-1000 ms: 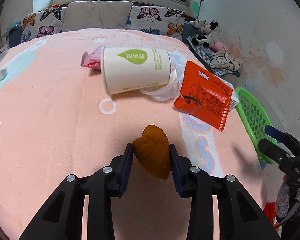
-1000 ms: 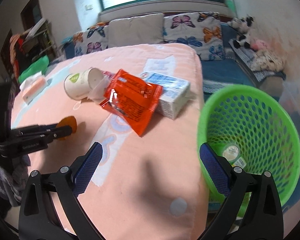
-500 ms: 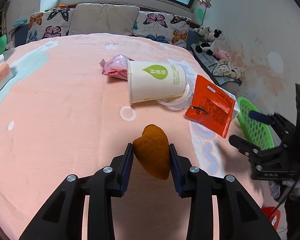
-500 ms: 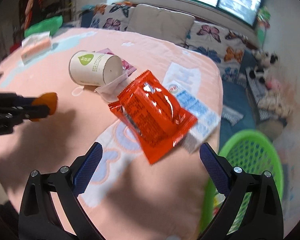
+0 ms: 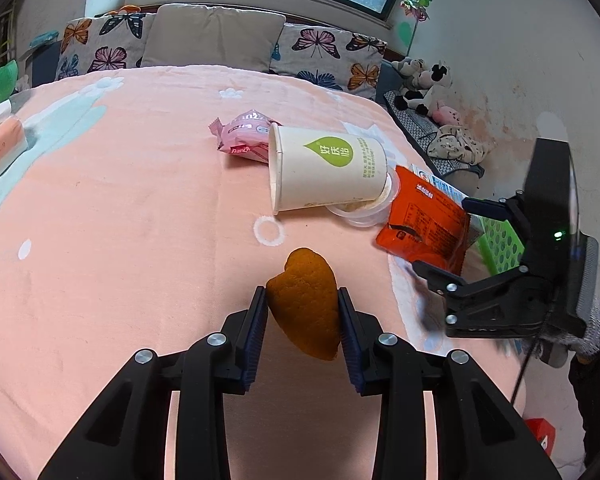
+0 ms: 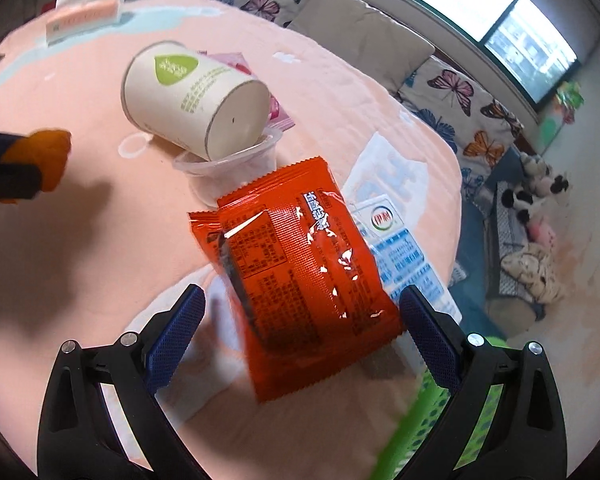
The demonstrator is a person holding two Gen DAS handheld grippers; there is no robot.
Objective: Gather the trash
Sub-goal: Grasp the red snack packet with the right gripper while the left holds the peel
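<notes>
My left gripper (image 5: 302,312) is shut on an orange peel (image 5: 305,300) and holds it above the pink bedspread; the peel also shows in the right wrist view (image 6: 48,160). My right gripper (image 6: 300,312) is open, its jaws either side of an orange snack packet (image 6: 300,256), which lies partly on a blue-white milk carton (image 6: 400,252). It also appears in the left wrist view (image 5: 452,240), by the packet (image 5: 424,220). A white paper cup (image 6: 192,96) lies on its side on a clear plastic lid (image 6: 228,168). A pink wrapper (image 5: 244,136) lies behind the cup.
A green mesh basket (image 6: 428,412) stands off the bed's right edge, under my right gripper, and shows in the left wrist view (image 5: 500,240). Pillows (image 5: 212,36) line the far side. Plush toys (image 5: 424,84) sit by the wall. A tissue pack (image 6: 84,16) lies far left.
My right gripper has moved from the basket toward the orange packet, which now sits between its open jaws. My left gripper still holds the peel and has drawn back a little.
</notes>
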